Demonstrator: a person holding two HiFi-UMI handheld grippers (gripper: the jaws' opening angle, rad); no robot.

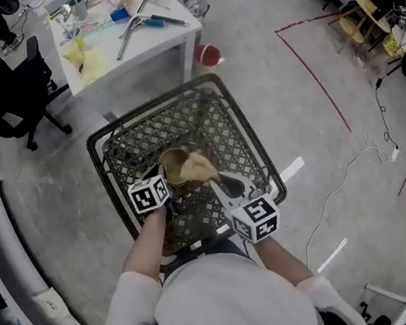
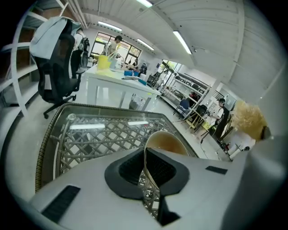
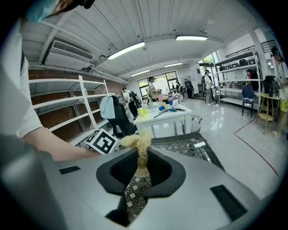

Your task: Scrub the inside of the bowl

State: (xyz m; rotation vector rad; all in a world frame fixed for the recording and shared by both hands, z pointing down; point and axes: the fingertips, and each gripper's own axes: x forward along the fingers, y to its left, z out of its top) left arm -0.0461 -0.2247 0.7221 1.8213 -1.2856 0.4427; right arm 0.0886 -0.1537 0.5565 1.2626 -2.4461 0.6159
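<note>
Over a lattice table (image 1: 202,115), left gripper (image 2: 145,167) clamps the bowl (image 2: 165,143), right gripper (image 3: 141,170) clamps the scrubber (image 3: 137,142).

Glossy grey floor (image 1: 311,201), red tape lines (image 1: 311,76), white table (image 1: 160,41), black office chair (image 1: 19,112), strip lights (image 3: 126,50).

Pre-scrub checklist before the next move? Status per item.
1. Left tool clamped on the bowl rim: ok.
2. Right tool clamped on the loofah scrubber: ok.
3. Bowl interior open and unobstructed from above: ok in the head view.
4. Loofah scrubber touching the inside wall: cannot tell; the head view only shows it overlapping the bowl's right edge.
5. Bowl lifted off the wicker table: cannot tell.
</note>
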